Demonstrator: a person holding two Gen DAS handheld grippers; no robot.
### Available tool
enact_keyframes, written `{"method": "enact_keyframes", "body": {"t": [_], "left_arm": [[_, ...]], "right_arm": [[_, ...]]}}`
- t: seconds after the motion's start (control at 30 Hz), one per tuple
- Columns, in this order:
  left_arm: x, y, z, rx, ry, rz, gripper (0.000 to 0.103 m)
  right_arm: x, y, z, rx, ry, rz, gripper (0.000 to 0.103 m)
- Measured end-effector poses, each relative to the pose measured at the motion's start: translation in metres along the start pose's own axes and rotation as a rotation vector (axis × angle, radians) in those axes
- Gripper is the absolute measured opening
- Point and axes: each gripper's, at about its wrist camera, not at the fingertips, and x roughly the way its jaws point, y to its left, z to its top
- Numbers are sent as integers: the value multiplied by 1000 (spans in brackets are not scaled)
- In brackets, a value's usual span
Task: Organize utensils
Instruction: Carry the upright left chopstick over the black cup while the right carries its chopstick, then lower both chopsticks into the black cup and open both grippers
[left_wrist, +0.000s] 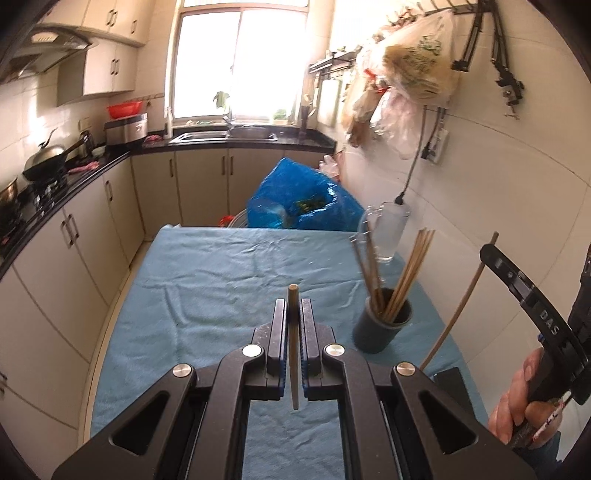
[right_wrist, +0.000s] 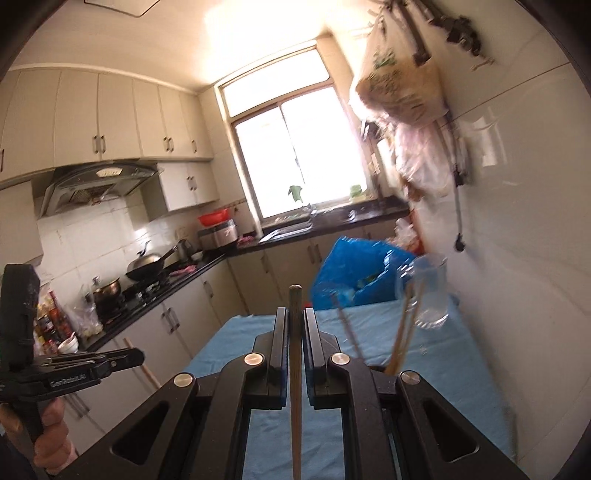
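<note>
My left gripper (left_wrist: 293, 306) is shut on a wooden chopstick (left_wrist: 293, 354) and holds it above the blue cloth (left_wrist: 207, 280). A dark round holder (left_wrist: 382, 325) with several chopsticks stands on the cloth to its right. My right gripper (right_wrist: 294, 317) is shut on another wooden chopstick (right_wrist: 295, 387), raised above the cloth (right_wrist: 443, 369), left of the holder's chopsticks (right_wrist: 404, 332). The right gripper also shows in the left wrist view (left_wrist: 495, 254), with its chopstick (left_wrist: 461, 302) hanging down. The left gripper also shows in the right wrist view (right_wrist: 133, 356).
A clear glass pitcher (left_wrist: 388, 229) stands behind the holder near the white wall. A blue plastic bag (left_wrist: 299, 199) sits beyond the table's far edge. Kitchen counters with a wok (left_wrist: 46, 162) run along the left. A dark flat object (left_wrist: 452, 384) lies on the cloth at right.
</note>
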Motion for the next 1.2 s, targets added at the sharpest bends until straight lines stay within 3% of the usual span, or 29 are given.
{"method": "enact_keyframes", "body": {"t": [0.4, 0.7, 0.93, 1.2], "left_arm": [[-6, -74, 54, 101, -89, -93, 5], [17, -114, 99, 123, -128, -136, 5], [59, -126, 109, 110, -85, -142, 5], [101, -126, 95, 105, -7, -132, 5]], "right_arm": [[-10, -48, 51, 57, -138, -115, 8], [20, -70, 76, 80, -154, -150, 8], [45, -87, 80, 88, -141, -179, 8], [73, -101, 62, 107, -72, -173, 8]]}}
